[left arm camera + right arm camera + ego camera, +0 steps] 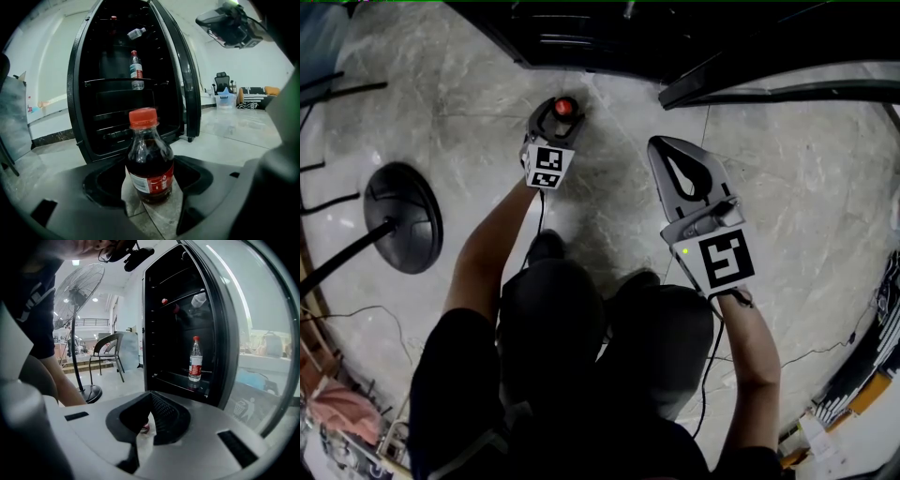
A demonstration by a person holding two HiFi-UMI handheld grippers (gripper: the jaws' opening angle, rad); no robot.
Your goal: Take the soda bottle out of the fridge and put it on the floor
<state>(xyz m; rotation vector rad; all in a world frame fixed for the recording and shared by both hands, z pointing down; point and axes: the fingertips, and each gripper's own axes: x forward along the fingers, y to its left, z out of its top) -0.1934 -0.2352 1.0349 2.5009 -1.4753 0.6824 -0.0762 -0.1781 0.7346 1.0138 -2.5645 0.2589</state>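
**Step in hand: set-down.** The soda bottle (150,164) is out of the fridge (117,93). It stands upright on the floor (787,187) at 12 o'clock from the person, just short of the open cabinet. The left tongs (555,120) sit low around it with the jaws apart. A strip of floor shows on each side of the bottle base, so the hold reads as released, not clenched. The right tongs (666,150) hang at 2 o'clock, jaws together at the tips, with nothing between them.

**Next move (judgement).** Draw the left tongs straight back toward 6 o'clock, level, touching neither side of the bottle. The gaps beside the base are slim and the bottle is tall on a small foot. A sideways drift would likely tip it.

**Edges and open room:**
- 12 o'clock: the fridge's lower front edge is near the bottle. Do not push forward.
- 1 to 2 o'clock: the open fridge door (190,93) stands beyond the right tongs.
- 9 o'clock: the fan base (403,217) is well apart.
- 6 o'clock: the person's own feet and knees shorten the path back.
- 3 o'clock: bare floor gives the widest room.

A water bottle (136,70) stands on a fridge shelf and plays no part in this step.
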